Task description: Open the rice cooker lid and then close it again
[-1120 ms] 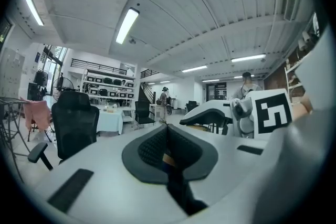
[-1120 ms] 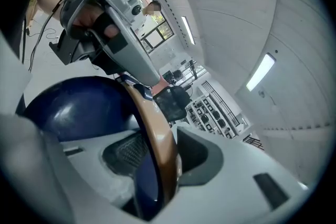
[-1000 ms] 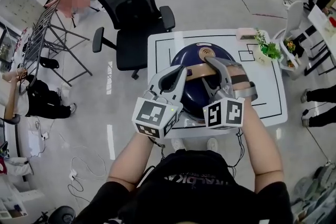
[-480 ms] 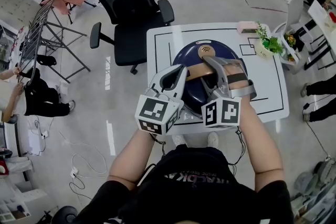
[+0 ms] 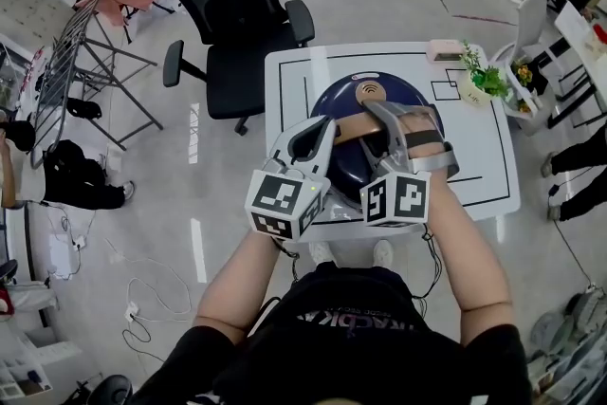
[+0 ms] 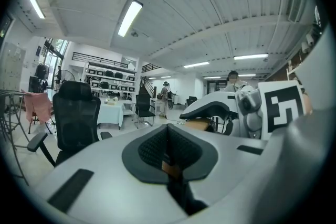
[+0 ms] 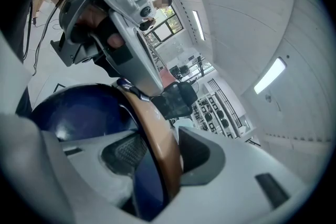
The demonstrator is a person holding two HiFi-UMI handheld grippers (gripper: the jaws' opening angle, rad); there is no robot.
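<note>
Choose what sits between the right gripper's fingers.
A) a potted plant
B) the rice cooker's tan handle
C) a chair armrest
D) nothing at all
B: in the right gripper view the tan handle runs between the fingers of the right gripper, whose jaws have just been opening.

The person wears a black short-sleeved shirt [image 5: 360,365] with pale lettering [image 5: 356,323] across the chest. Ahead of the shirt are two grey moulded tools, the left gripper [image 5: 325,126] and the right gripper [image 5: 394,114], each carrying a white marker cube [image 5: 283,202] printed with black squares. Black ribbed pads [image 6: 152,150] line the jaws, and a thin black cable [image 5: 433,263] loops back toward the shirt.
</note>
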